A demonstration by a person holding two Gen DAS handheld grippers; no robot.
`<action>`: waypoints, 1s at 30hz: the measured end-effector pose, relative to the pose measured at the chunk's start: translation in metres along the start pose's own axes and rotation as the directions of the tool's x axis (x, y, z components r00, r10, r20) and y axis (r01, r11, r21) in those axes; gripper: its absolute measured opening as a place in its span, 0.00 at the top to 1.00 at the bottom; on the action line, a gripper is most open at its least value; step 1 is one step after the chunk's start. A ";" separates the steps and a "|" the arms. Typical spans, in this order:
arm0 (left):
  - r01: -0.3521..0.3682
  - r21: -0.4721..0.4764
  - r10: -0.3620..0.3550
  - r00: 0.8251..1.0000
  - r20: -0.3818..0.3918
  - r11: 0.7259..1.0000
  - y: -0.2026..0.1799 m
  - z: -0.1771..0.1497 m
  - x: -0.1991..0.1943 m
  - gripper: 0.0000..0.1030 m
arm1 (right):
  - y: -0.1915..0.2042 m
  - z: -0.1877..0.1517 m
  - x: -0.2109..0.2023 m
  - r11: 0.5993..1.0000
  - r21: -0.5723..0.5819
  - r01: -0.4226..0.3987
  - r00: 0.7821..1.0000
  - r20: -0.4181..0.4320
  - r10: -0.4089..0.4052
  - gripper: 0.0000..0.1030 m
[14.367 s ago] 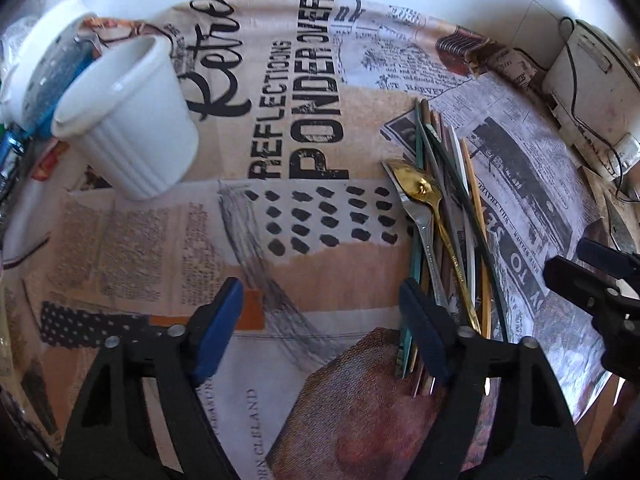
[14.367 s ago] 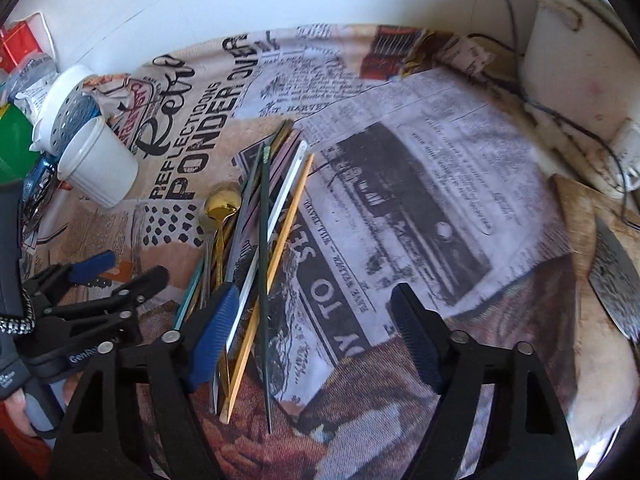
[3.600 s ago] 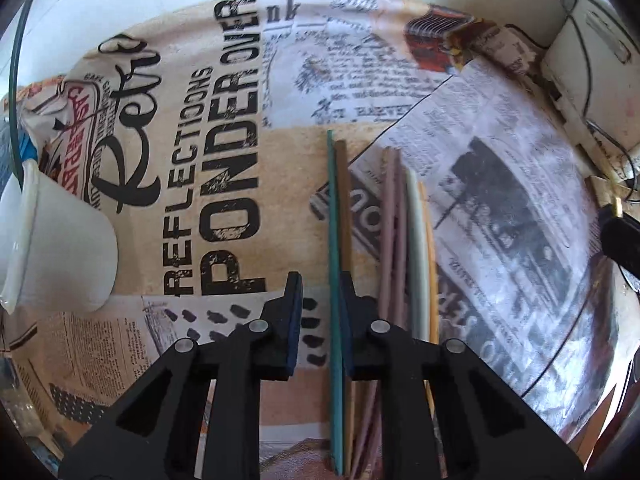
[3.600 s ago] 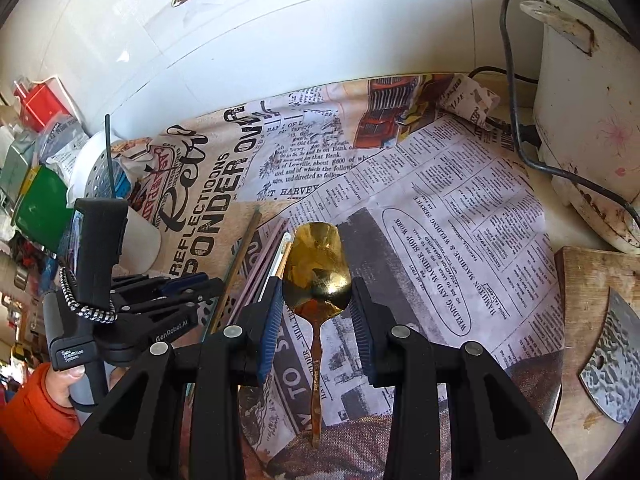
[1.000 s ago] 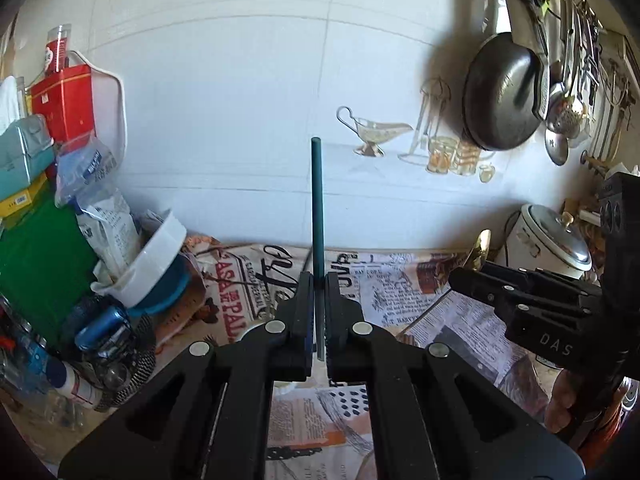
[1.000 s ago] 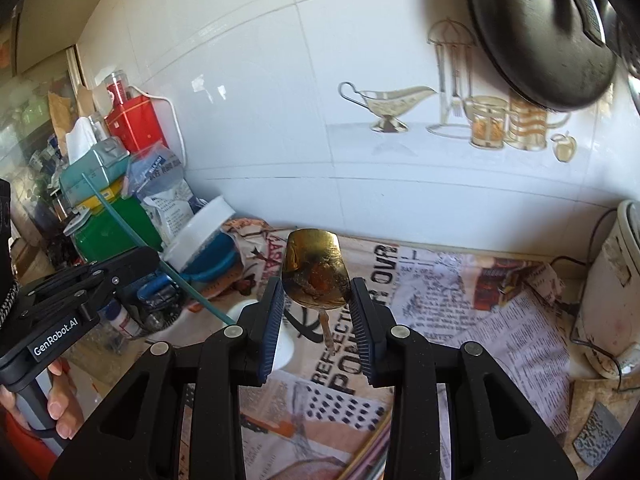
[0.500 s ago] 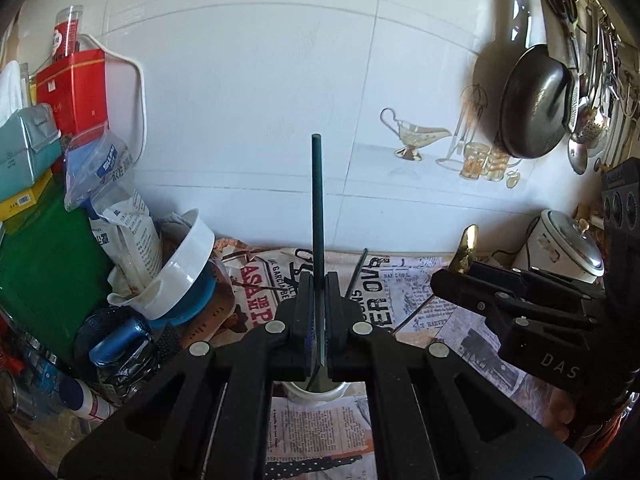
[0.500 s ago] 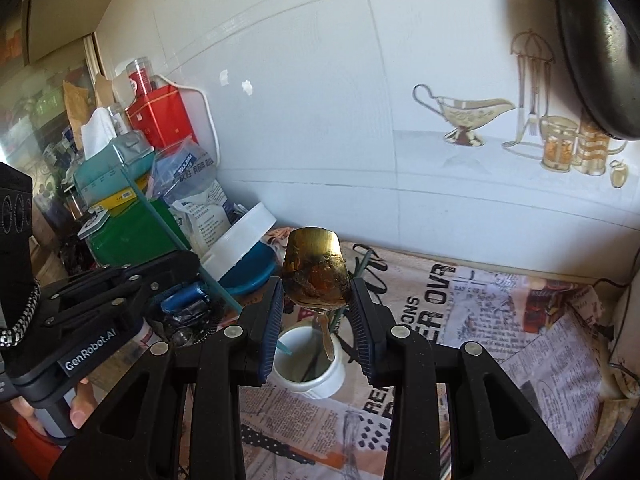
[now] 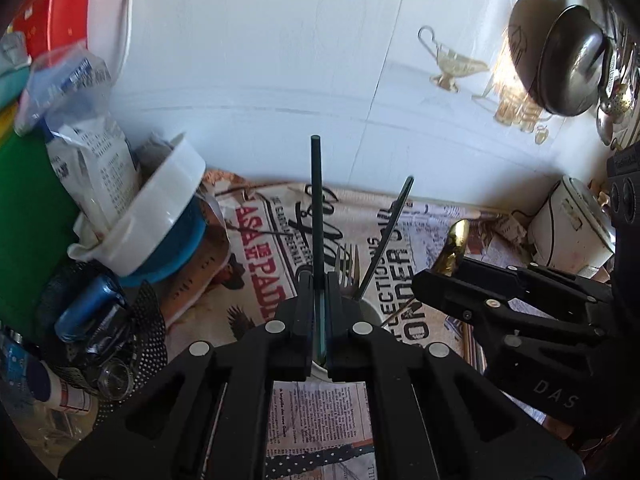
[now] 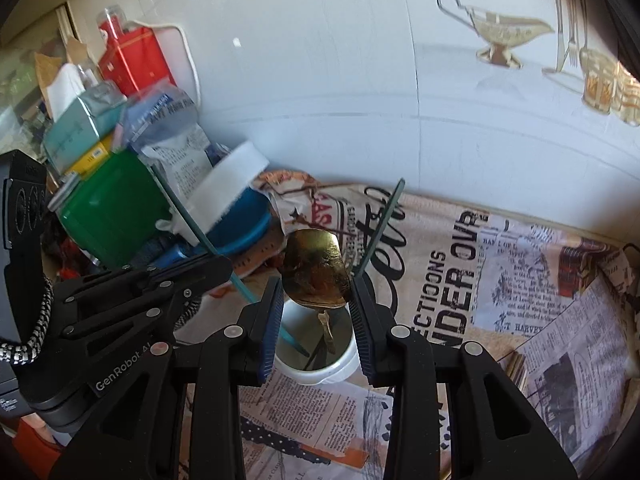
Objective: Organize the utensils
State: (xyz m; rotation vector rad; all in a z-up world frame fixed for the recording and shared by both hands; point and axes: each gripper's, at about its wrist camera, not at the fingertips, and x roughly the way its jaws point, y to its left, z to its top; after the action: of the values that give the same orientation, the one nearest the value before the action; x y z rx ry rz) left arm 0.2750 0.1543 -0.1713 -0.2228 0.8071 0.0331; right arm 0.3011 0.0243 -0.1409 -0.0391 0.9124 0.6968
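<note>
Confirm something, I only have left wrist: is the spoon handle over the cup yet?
Observer: Yes. In right wrist, the gold spoon hangs handle-down over the white cup, inside its mouth.
Operator: The lower end of the teal chopstick? My fingers block it.
Observer: Its tip reaches into the cup's mouth, left of the spoon handle.
Operator: How is the right gripper holding?
Observer: Its blue pads clamp the edges of the spoon's bowl.

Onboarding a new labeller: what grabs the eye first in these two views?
The shiny gold metal spoon, gripped bowl-up between the right gripper fingers, its handle hanging into the white ribbed plastic cup below. Then the dark green chopstick, upright in the shut left gripper over the same cup, which already holds a fork.
</note>
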 end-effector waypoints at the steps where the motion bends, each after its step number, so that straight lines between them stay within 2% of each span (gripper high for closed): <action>1: 0.000 0.001 0.000 1.000 -0.011 1.000 0.000 -0.001 0.004 0.97 | -0.002 -0.002 0.006 1.000 0.006 0.004 1.000 -0.018 -0.004 0.70; 8: 0.016 0.007 -0.015 0.999 -0.046 1.000 0.001 -0.003 0.022 0.97 | -0.012 -0.008 0.026 0.999 0.028 0.018 0.996 -0.091 -0.016 0.70; 15: 0.012 0.024 -0.010 0.998 -0.063 1.000 -0.002 0.000 0.028 0.97 | -0.014 -0.006 0.030 0.999 0.027 0.023 0.994 -0.108 -0.020 0.70; 25: -0.012 0.043 0.014 0.999 -0.039 0.999 -0.013 0.002 0.009 0.95 | -0.021 -0.005 0.001 1.000 0.015 0.018 0.997 -0.070 -0.017 0.70; 30: -0.014 0.053 0.015 1.000 -0.019 0.999 -0.027 0.001 -0.005 0.85 | -0.031 -0.008 -0.022 0.999 0.011 0.036 0.999 -0.039 -0.035 0.70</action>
State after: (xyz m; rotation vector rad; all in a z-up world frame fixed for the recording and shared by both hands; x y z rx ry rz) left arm 0.2751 0.1284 -0.1621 -0.1677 0.8284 0.0236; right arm 0.3043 -0.0142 -0.1371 -0.0585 0.9511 0.6598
